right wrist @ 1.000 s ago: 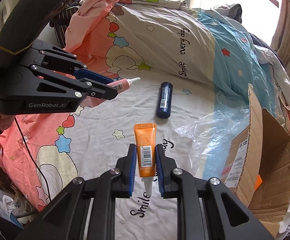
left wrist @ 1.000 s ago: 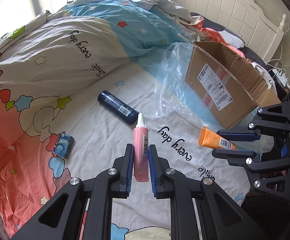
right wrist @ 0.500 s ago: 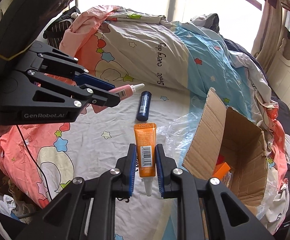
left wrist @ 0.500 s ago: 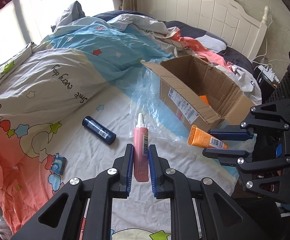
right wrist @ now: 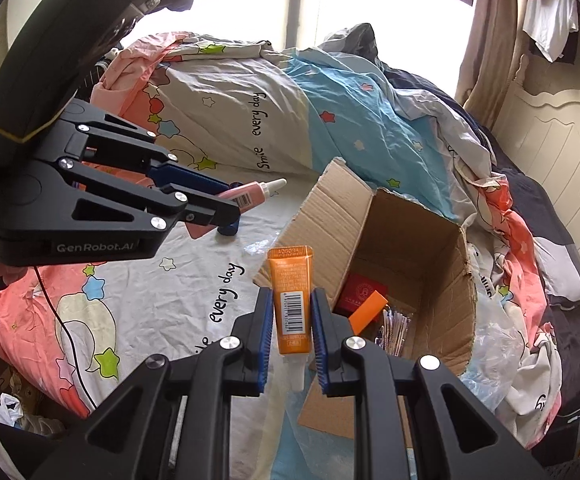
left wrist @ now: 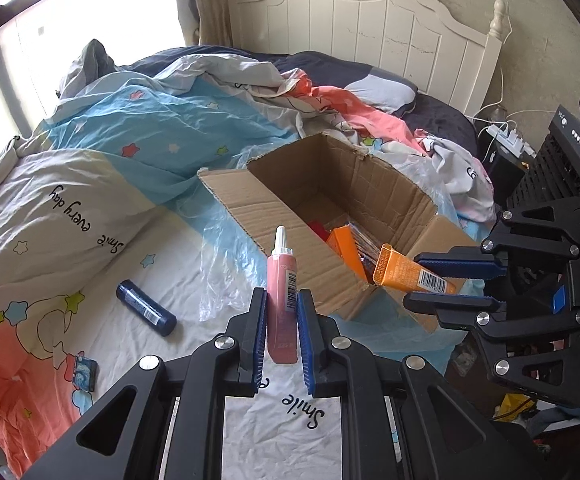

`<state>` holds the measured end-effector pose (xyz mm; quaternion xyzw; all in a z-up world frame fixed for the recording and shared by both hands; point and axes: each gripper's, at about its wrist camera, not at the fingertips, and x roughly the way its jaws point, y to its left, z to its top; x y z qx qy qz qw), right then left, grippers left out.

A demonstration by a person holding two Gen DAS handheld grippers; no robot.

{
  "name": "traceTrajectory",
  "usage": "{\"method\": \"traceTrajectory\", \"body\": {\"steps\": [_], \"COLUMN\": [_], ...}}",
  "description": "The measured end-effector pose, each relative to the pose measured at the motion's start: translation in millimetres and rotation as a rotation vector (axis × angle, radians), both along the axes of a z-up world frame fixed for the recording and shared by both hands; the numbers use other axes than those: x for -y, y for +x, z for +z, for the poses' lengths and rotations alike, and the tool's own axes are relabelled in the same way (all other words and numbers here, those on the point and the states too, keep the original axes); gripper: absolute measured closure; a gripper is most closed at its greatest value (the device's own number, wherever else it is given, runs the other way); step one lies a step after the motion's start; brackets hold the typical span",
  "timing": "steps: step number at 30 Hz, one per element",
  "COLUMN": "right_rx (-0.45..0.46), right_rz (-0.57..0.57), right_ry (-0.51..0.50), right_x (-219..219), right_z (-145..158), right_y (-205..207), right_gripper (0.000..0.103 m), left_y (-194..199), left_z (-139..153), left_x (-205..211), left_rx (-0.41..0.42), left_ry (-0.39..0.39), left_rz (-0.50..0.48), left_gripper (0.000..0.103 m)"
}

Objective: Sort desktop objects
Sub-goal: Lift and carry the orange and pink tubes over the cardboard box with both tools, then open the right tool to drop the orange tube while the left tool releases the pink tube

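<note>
A wide bed [left wrist: 218, 360] under a rumpled cotton quilt [left wrist: 142, 152] in grey, blue and coral, printed with stars and "Smile every day", with a white carved wooden headboard [left wrist: 369, 36] at the far end. On the quilt, right of centre, an open brown cardboard box [left wrist: 274, 208], flaps up, resting on a crumpled sheet of clear plastic film [left wrist: 226, 276]. Inside the box, a red flat carton [right wrist: 363, 291], an orange rectangular carton [right wrist: 367, 307] and a clear-wrapped packet [right wrist: 393, 326], packed close against each other.

Low in the left wrist view, the black left claw [left wrist: 282, 336] with blue pads [left wrist: 258, 332], closed narrow on a pink plastic squeeze bottle with a white nozzle [left wrist: 281, 292]; bottle upright between the pads, nozzle pointing away, held above the quilt just near of the box's near-left wall. At the right of the same view, the black right claw [left wrist: 445, 284], pinched on an orange plastic tube with a barcode [left wrist: 409, 270]; crimped end of the tube poking over the near-right corner of the box, above its opening. In the right wrist view, same tube [right wrist: 293, 300] upright between the pads of that claw [right wrist: 291, 330], white cap toward the camera, box opening just to the right.

On the bare quilt to the left, well apart from the box, a dark blue cylindrical bottle with a barcode label [left wrist: 146, 307] lying on its side. Nearer still, at the left edge of the bed, a small flat blue box with a swirling painted print [left wrist: 84, 372], lying flat.
</note>
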<state>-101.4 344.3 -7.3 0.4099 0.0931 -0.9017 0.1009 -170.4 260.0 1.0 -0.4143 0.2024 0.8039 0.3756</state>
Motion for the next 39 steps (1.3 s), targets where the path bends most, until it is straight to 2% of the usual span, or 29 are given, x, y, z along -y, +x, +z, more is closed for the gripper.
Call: {"method": "traceTrajectory", "body": {"steps": [11, 23, 39], "right_rx": [0.033, 0.053, 0.078], "right_rz": [-0.065, -0.093, -0.116], "right_ry": [0.01, 0.003, -0.029], "right_x": [-46.8, -81.3, -110.2], "right_z": [-24.3, -51.8, -87.0], "right_y": [1.2, -12.3, -35.1], "right_gripper": [0.085, 0.085, 0.085], "left_y": [-1.9, -13.8, -29.3], "left_z": [-21.3, -58.0, -95.6], "left_x": [-62.7, -93.4, -133.4], "left_rx": [0.016, 0.041, 0.069], "left_ry": [0.002, -0.008, -0.056], "left_rz": [-0.073, -0.067, -0.121], "left_gripper": [0.088, 0.088, 0.088]}}
